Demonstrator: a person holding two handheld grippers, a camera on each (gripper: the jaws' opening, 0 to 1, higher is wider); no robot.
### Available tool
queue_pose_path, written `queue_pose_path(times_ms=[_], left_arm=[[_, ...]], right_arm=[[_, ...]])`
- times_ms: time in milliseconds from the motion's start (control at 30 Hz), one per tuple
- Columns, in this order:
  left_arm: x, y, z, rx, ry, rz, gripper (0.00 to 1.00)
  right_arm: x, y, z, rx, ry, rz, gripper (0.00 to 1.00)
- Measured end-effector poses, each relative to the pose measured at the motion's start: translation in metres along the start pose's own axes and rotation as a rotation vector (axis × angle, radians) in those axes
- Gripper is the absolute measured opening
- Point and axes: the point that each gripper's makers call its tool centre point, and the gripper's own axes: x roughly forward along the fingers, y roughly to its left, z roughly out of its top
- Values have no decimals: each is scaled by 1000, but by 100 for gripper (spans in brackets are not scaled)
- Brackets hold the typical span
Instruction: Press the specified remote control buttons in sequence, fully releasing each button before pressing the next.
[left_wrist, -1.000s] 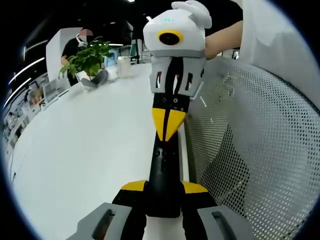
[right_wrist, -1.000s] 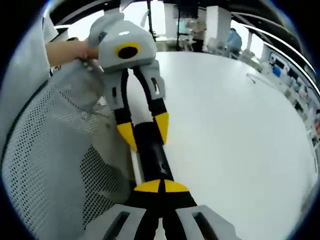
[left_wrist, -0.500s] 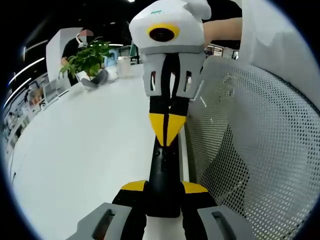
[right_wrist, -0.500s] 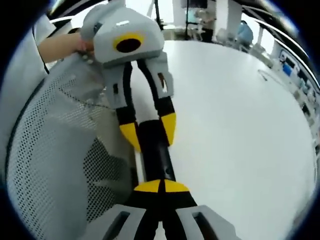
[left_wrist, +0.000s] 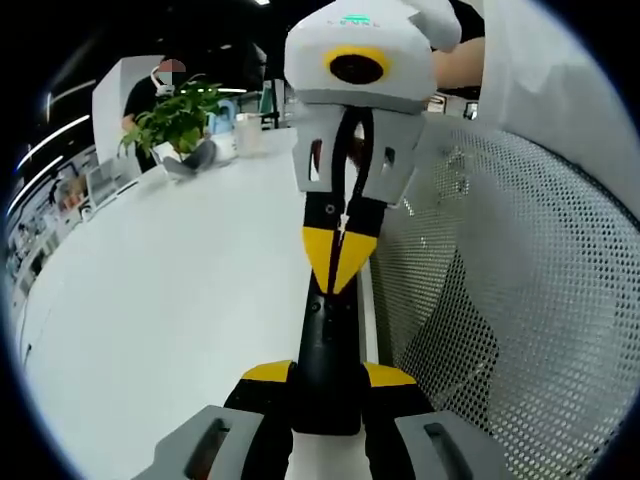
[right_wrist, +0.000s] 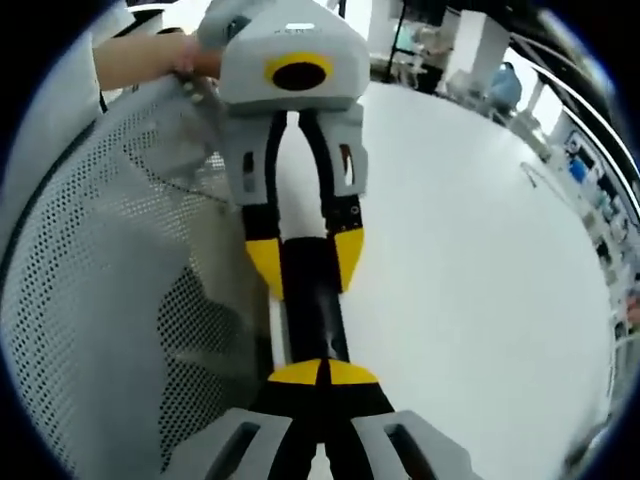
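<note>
A slim black remote (left_wrist: 327, 335) lies lengthwise between the yellow-tipped jaws of my left gripper (left_wrist: 328, 376), which is shut on its near end. My right gripper (left_wrist: 338, 262) comes down from the top of the left gripper view, its two yellow tips shut together and resting on the remote's far half. In the right gripper view my right gripper (right_wrist: 322, 373) is shut with its tips down on the remote (right_wrist: 310, 300). Beyond it, my left gripper (right_wrist: 306, 262) clamps the remote's sides. I cannot make out the buttons.
A white table (left_wrist: 170, 290) spreads to one side, with a potted plant (left_wrist: 178, 118) and a person at its far end. A grey mesh chair back (left_wrist: 500, 300) stands close on the other side, and a hand (right_wrist: 150, 60) holds the left gripper.
The right gripper's body has swung slightly sideways above the remote while its shut tips stay on it. The left gripper keeps its hold. The right gripper view has shifted with the hand.
</note>
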Motion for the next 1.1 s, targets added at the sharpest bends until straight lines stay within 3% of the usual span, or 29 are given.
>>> queue_pose_path(times_ms=[267,400,667,833,1033,1100], left_arm=[[0,0,0,0,2,0,25],[0,1,0,-1,3,1,25],[0,1,0,0,4,2,25],[0,1,0,-1,3,3,25],[0,1,0,1,2,2,25],[0,0,0,3,1,-2,25]], right_arm=[[-1,-1,1,79,-86,-22,0],[-1,-1,2,92,-92,-26,0],[0,3,3,18,-64,-54,0],[1,12,7,29,-76,-7,0],[5,17,11,-31,-60,0,0],[7,19,11,-86,-31,17,0]])
